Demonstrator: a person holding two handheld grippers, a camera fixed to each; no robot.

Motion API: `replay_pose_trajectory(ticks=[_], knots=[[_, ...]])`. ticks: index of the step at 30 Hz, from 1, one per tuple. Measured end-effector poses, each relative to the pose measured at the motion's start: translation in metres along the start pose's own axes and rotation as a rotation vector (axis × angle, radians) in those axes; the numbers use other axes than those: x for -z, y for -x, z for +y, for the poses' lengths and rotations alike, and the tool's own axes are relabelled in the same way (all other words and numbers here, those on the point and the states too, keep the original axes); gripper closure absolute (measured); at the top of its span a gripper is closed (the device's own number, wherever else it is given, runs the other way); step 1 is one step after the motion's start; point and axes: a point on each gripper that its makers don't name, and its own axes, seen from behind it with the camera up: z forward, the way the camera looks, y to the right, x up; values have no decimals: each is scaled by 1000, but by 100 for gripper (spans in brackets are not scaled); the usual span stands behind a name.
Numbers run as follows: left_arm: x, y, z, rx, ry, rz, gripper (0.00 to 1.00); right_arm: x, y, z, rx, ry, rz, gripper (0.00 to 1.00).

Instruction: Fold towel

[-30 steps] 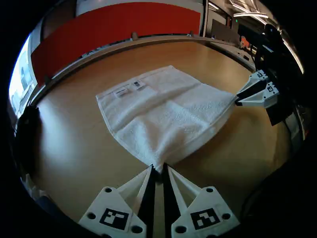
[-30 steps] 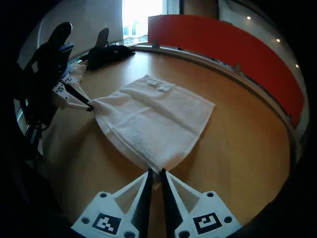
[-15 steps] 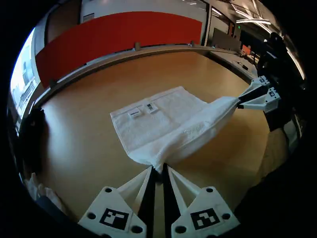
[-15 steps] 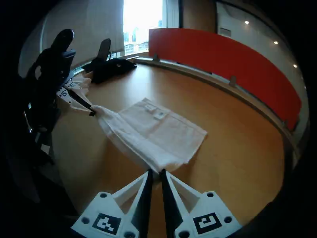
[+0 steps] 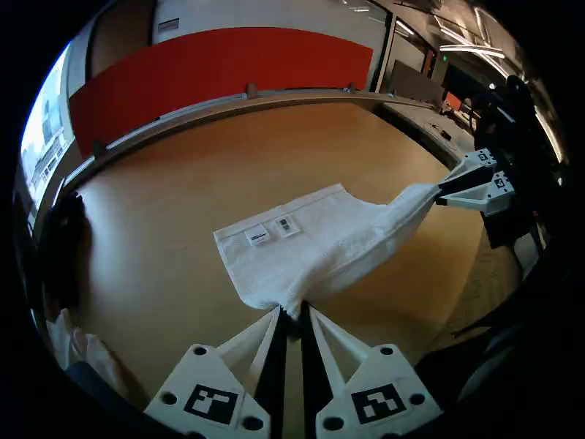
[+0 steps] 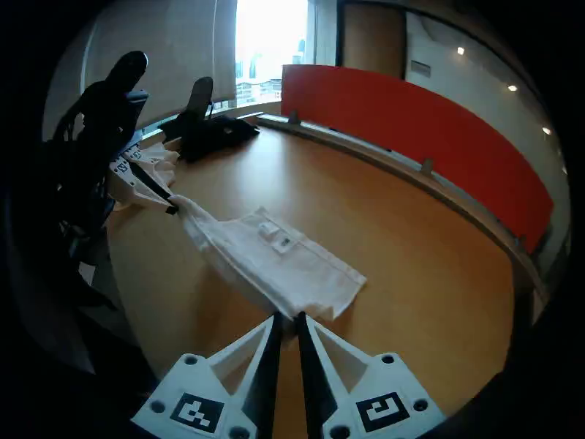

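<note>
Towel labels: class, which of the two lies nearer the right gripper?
The label on the right in the left gripper view. The other label beside it lies farther from the right gripper, which pinches a lifted corner of the towel.

Daylight is streaming through a window [image 6: 270, 44] far behind the towel [image 6: 285, 267] and blowing out to white. Ceiling lights [image 5: 461, 48] are glowing above and right of the towel in the left gripper view. The towel is throwing a soft shadow onto the table [image 6: 409, 278] just beneath it. Farther from the towel, straight lines are bowing and everything is dimming.
</note>
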Motion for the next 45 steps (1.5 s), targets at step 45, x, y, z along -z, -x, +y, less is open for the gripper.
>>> replay_pose_trajectory(ticks=[45], knots=[[-88, -9, -46, 95, -1, -90, 88, -85, 13, 58, -28, -1, -110, 84]])
